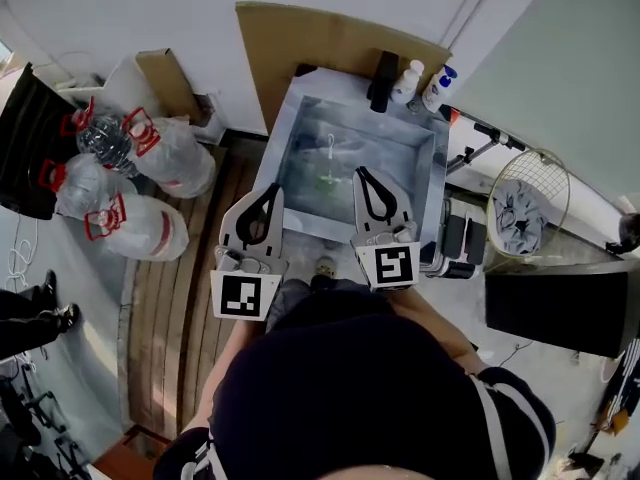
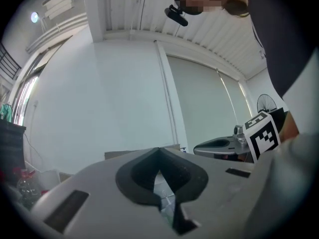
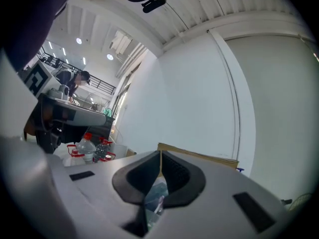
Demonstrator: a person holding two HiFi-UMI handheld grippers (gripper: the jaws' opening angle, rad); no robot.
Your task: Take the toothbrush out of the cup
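Left gripper (image 1: pixel 271 194) and right gripper (image 1: pixel 363 175): jaws closed tip to tip, nothing clamped. Both sit at the near edge of the steel basin (image 1: pixel 405 143), which contains a faintly visible cup (image 1: pixel 330 165).

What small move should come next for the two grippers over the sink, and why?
Probably open the right gripper and ease it toward the small pale thing in the sink: both it and the left gripper are shut, empty, short of it.
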